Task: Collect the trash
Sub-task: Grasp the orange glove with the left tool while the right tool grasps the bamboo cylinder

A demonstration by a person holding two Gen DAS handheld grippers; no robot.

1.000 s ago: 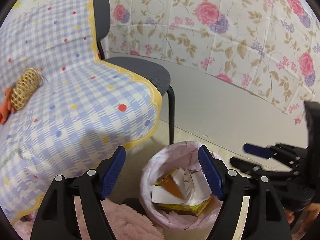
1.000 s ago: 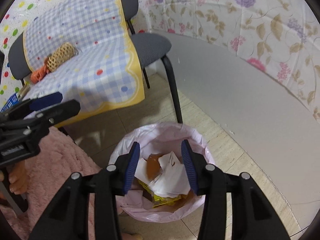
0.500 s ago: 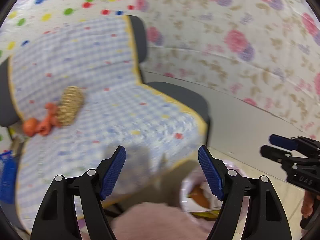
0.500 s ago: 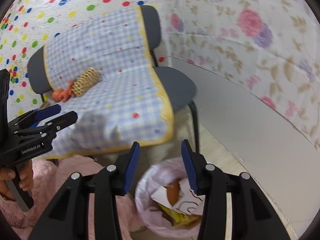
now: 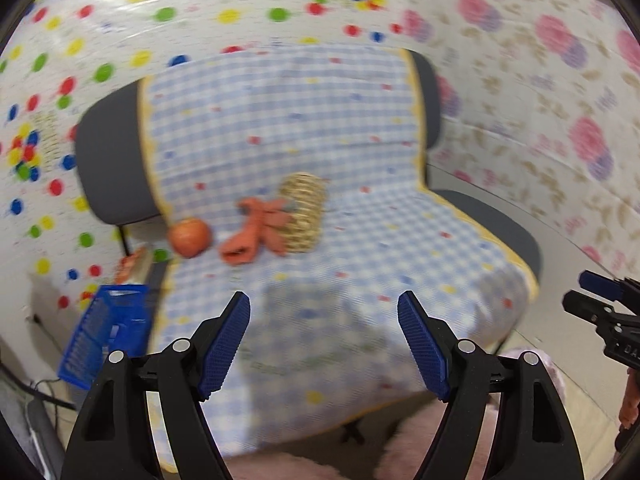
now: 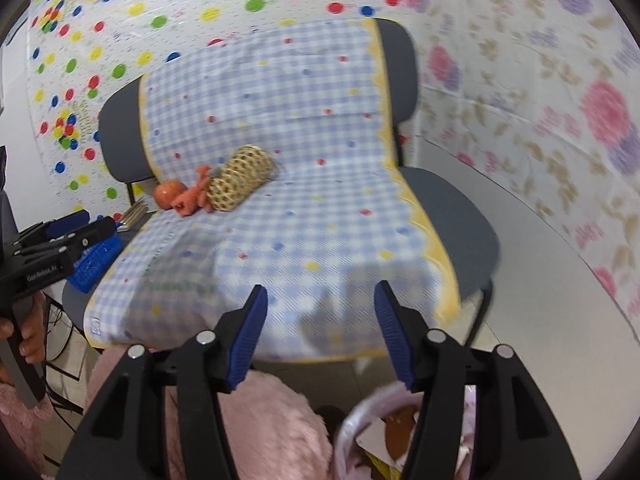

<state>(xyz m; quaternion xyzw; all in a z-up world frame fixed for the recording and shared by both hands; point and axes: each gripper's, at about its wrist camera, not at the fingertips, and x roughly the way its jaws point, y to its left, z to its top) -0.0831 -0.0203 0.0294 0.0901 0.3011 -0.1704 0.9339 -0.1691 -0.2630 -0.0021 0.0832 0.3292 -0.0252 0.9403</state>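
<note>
Left tongs (image 5: pixel 324 340) gape empty; right tongs (image 6: pixel 320 334), empty, have just been opening.

Checked cloth (image 5: pixel 360 248) drapes grey chairs (image 6: pixel 452 216).

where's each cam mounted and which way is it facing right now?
Left wrist: on the left gripper, looking along its open jaws at the covered chair; right gripper at the right edge.
Right wrist: on the right gripper, jaws open, same chair from further right, bin below; left gripper and hand at left.
Shared: chair, woven basket, orange ball.
</note>
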